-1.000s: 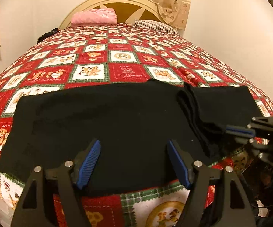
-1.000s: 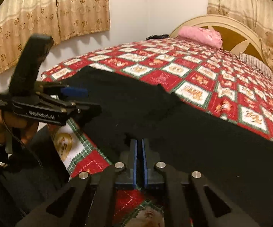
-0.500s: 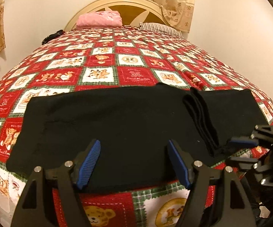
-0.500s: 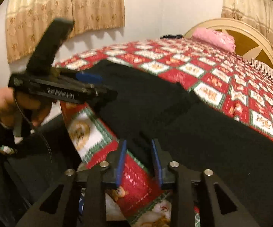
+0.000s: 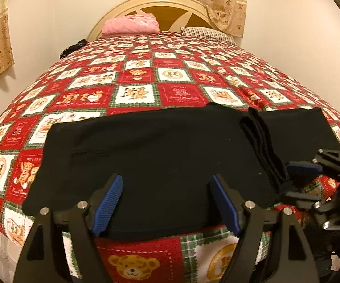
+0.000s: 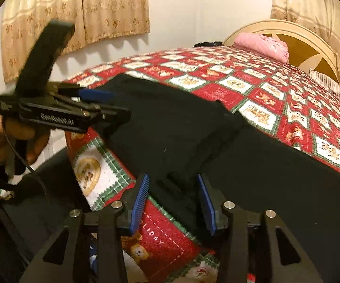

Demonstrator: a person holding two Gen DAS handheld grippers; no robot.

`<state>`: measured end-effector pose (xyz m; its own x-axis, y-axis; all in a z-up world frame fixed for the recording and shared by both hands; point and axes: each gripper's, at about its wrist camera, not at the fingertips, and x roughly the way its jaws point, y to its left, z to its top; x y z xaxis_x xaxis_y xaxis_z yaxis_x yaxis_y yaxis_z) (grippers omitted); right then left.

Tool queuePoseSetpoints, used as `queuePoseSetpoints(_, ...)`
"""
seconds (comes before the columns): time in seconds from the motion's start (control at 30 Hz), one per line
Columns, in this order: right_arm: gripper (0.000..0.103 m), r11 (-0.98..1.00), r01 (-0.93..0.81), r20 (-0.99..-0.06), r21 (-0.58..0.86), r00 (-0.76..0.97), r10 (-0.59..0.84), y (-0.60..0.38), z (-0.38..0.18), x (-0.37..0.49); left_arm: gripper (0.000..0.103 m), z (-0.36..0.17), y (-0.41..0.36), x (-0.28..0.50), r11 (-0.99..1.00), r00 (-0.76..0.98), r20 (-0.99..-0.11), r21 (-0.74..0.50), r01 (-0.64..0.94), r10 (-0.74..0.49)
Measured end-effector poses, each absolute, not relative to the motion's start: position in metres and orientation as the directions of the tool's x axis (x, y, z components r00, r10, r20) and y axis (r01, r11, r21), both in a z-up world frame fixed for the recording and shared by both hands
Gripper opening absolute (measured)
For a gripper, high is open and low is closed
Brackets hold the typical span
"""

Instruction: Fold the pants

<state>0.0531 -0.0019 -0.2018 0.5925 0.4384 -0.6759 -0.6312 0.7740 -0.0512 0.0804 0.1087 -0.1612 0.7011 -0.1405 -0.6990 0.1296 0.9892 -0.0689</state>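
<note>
Left wrist view: black pants (image 5: 160,155) lie flat along the near edge of a teddy-bear quilt (image 5: 177,94); the left gripper (image 5: 166,202) widens above them, pinching nothing. Right wrist view: the right gripper (image 6: 173,200) is opening, its pads astride the pants' near fold without pressing it.

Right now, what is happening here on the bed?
A person is folding black pants spread across the near edge of a bed with a red teddy-bear quilt. The left gripper hovers open over the near hem. The right gripper is opening, with a fold of the pants between its pads but not pinched.
</note>
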Motion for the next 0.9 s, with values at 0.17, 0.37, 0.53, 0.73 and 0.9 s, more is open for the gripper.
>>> queuePoseSetpoints(0.17,0.046,0.781,-0.621,-0.652,-0.061,0.617,0.44,-0.008,-0.189,0.047,0.08,-0.16,0.115,0.083,0.993,0.708,-0.698,-0.028,0.117,-0.104)
queuePoseSetpoints(0.37,0.047,0.794,-0.604,-0.629,-0.073,0.645,0.433,-0.018,-0.178,0.041,0.087,-0.154,0.146,0.09,0.998,0.729,-0.685,0.038,0.052,-0.012)
queuePoseSetpoints(0.53,0.047,0.809,-0.585,-0.606,-0.063,0.666,0.435,-0.029,-0.168,0.037,0.09,-0.158,0.201,0.1,0.996,0.735,-0.672,0.058,-0.071,0.091)
queuePoseSetpoints(0.73,0.048,0.832,-0.552,-0.6,-0.05,0.683,0.417,-0.035,-0.168,0.039,0.09,-0.18,0.241,0.114,0.99,0.715,-0.699,-0.1,-0.103,0.004)
queuePoseSetpoints(0.9,0.048,0.839,-0.542,-0.61,-0.044,0.68,0.407,-0.038,-0.173,0.04,0.086,-0.187,0.239,0.117,0.975,0.718,-0.691,-0.205,-0.082,-0.085)
